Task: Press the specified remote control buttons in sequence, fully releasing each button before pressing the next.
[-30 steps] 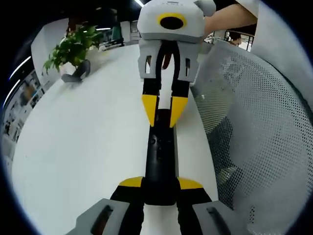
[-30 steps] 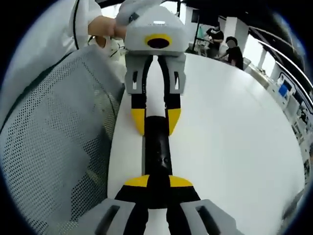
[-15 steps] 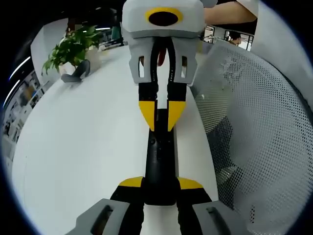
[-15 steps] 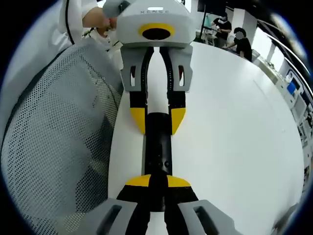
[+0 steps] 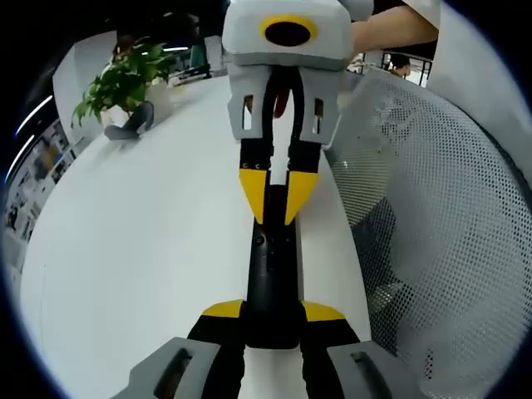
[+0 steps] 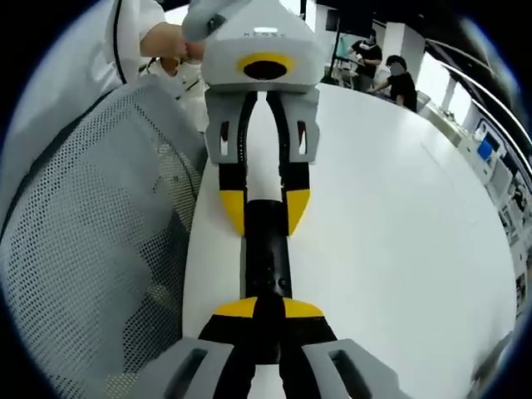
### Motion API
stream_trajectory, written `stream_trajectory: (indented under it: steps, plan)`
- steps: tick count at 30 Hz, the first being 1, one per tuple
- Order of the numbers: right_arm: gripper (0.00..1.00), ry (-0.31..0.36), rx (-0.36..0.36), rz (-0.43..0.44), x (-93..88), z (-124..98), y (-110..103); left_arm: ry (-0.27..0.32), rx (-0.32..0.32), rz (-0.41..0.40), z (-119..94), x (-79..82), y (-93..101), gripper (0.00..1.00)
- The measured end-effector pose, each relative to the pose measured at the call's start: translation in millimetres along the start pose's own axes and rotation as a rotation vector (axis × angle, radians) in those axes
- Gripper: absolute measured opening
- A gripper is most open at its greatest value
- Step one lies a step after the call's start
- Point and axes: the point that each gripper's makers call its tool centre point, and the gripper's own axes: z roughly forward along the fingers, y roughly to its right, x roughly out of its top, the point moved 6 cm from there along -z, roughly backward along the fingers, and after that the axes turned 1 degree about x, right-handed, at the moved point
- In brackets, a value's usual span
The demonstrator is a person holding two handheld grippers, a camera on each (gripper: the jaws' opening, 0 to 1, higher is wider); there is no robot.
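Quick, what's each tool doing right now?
Left tool: shut on the near end of the black remote control.
Right tool: shut on the remote's other end.

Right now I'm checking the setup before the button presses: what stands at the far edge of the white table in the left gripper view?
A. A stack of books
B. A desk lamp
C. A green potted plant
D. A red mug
C: a leafy green potted plant stands at the far edge of the white table, beyond the black remote control that both hand-held grippers grip.
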Motion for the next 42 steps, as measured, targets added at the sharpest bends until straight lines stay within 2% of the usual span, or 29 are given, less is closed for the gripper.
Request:
stream_trajectory:
  steps: [2,5,8,12,13,15,21,28,29,33,35,36,37,38,42]
  plan:
    - [0.05,-0.062,-0.006,-0.044,2.7,0.7,-1.6,0.0,0.0,0.002,0.0,0.1,0.1,0.24]
    - [0.04,-0.131,-0.005,-0.043,6.7,2.6,-1.5,0.002,0.0,0.001,0.0,0.0,0.1,0.24]
    - [0.04,-0.144,-0.001,-0.012,7.1,2.7,0.4,0.004,-0.001,0.003,0.0,0.0,0.0,0.24]
    - [0.05,-0.109,-0.022,0.031,4.2,1.0,-0.7,0.004,-0.001,0.002,0.2,0.0,0.0,0.24]
    - [0.05,-0.056,-0.05,0.035,2.5,0.1,-2.0,0.004,0.0,0.001,0.2,0.1,0.0,0.24]
    - [0.05,-0.006,-0.078,0.027,-0.3,-1.3,-4.6,0.005,0.0,-0.001,0.2,0.1,-0.1,0.24]
    - [0.0,0.03,-0.097,0.051,-0.1,-1.2,-5.5,0.008,0.001,-0.003,0.3,-0.1,-0.3,0.24]
    - [0.0,-0.011,-0.085,0.008,3.1,0.6,-5.0,0.009,0.0,-0.003,0.4,-0.2,-0.5,0.24]
    - [0.0,-0.028,-0.08,0.039,3.8,1.1,-4.1,0.009,0.0,-0.003,0.4,-0.2,-0.5,0.24]
    - [0.0,-0.13,-0.059,0.054,9.4,4.1,-1.8,0.003,-0.001,0.002,0.7,0.2,-0.4,0.24]
    - [0.0,-0.123,-0.059,0.04,9.1,4.2,-1.6,0.0,-0.002,0.005,0.8,0.4,-0.5,0.24]
    - [0.0,-0.094,-0.056,0.103,6.8,3.3,-1.8,0.0,-0.002,0.005,0.8,0.4,-0.6,0.24]
    - [0.0,-0.076,-0.052,0.125,6.1,2.8,-1.2,0.001,-0.002,0.004,0.8,0.3,-0.6,0.24]
    - [0.0,-0.067,-0.047,0.108,4.0,1.0,0.3,0.002,-0.002,0.002,0.8,0.2,-0.6,0.24]
    - [0.0,-0.029,-0.031,0.145,2.4,-1.0,0.1,0.006,-0.004,0.002,0.8,0.0,-0.9,0.24]
